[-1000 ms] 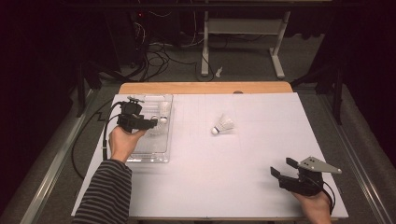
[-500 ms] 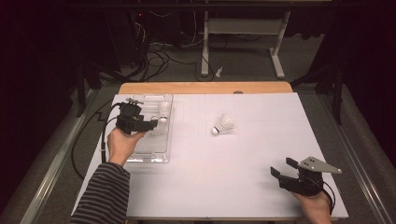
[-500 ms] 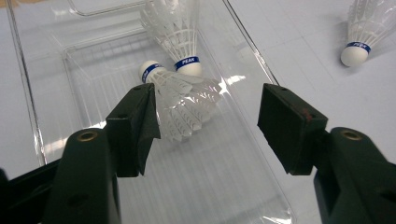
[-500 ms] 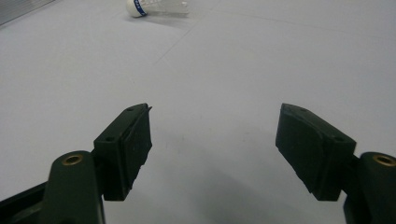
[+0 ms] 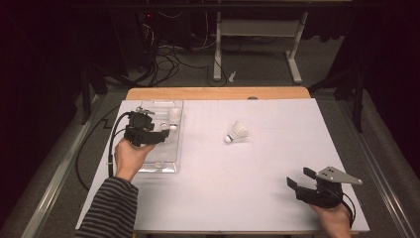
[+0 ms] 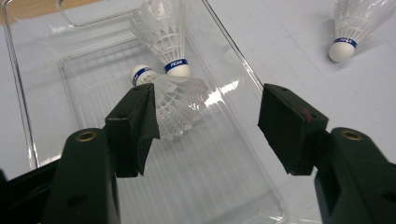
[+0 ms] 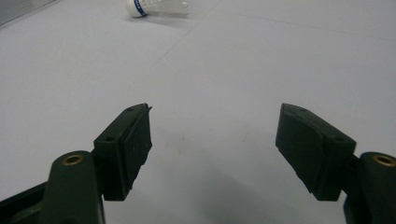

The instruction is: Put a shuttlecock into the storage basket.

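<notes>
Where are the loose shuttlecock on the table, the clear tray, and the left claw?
loose shuttlecock [image 5: 236, 133], high view, on its feather skirt.
clear tray [image 5: 159, 167], high view, on its near rim.
left claw [image 5: 168, 131], high view, midway between its fingertips.

The tray [image 6: 233, 60] is clear, glossy ribbed plastic. The shuttlecocks [image 6: 163, 32] have white feathers and smooth cork-like heads. The table cover [image 5: 257, 168] looks matt white, edged by wood.

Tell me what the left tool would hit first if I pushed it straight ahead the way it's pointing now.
Most likely the nearer shuttlecock lying in the clear tray. The left tool is open and aimed down at it, with a second shuttlecock just beyond. Depth is hard to judge.
</notes>
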Motion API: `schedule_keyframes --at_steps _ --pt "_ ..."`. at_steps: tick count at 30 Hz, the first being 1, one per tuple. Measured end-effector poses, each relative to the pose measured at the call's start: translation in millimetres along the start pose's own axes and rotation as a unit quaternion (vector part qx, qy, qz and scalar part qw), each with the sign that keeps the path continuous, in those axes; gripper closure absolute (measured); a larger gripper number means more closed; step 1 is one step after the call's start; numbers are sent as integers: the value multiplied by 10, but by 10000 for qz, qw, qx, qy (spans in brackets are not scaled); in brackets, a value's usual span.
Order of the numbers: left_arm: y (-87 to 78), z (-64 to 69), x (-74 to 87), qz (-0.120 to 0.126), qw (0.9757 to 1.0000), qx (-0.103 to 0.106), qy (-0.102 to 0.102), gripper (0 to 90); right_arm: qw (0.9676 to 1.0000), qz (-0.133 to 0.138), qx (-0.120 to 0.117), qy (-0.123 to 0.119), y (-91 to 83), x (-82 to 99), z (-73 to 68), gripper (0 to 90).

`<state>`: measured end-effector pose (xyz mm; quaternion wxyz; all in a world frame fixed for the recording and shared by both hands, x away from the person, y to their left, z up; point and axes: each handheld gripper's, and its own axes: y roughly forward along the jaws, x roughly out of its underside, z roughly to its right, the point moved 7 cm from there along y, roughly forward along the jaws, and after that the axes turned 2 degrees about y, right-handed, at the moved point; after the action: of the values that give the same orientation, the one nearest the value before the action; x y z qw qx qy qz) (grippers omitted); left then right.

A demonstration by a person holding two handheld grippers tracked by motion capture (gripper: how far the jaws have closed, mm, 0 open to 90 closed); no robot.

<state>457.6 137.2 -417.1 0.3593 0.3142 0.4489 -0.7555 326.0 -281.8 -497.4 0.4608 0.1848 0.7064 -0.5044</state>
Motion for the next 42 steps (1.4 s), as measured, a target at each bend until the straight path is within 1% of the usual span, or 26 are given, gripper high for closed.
schedule_keyframes --at_steps 3,6,7,9,16,22,29,32,35,42 --pt "-25 1 15 7 10000 31 21 380 10000 2 -2 -9 2 -1 3 274" --pt "-46 2 32 29 10000 63 -26 379 10000 0 -1 -12 2 -1 1 274" --pt "-56 7 36 36 9999 85 -71 378 10000 1 -2 -18 2 -1 1 274" --pt "-72 8 47 39 9999 103 -44 377 10000 -2 -3 -16 2 0 1 274" --pt "-129 37 57 77 9997 206 -102 377 10000 -11 2 -25 3 0 0 274" --pt "-166 50 92 112 9995 279 -107 374 10000 -8 2 -27 2 0 1 274" --pt "-223 78 119 206 9992 352 -56 373 10000 -8 1 -29 3 0 -1 274" --pt "-241 81 130 223 9990 372 -61 372 10000 -8 1 -25 2 0 -2 274" --pt "-260 78 141 236 9989 398 -118 372 10000 -9 2 -27 2 0 -2 274" --pt "-295 83 166 267 9986 442 -134 371 10000 -13 0 -23 4 1 -3 274"
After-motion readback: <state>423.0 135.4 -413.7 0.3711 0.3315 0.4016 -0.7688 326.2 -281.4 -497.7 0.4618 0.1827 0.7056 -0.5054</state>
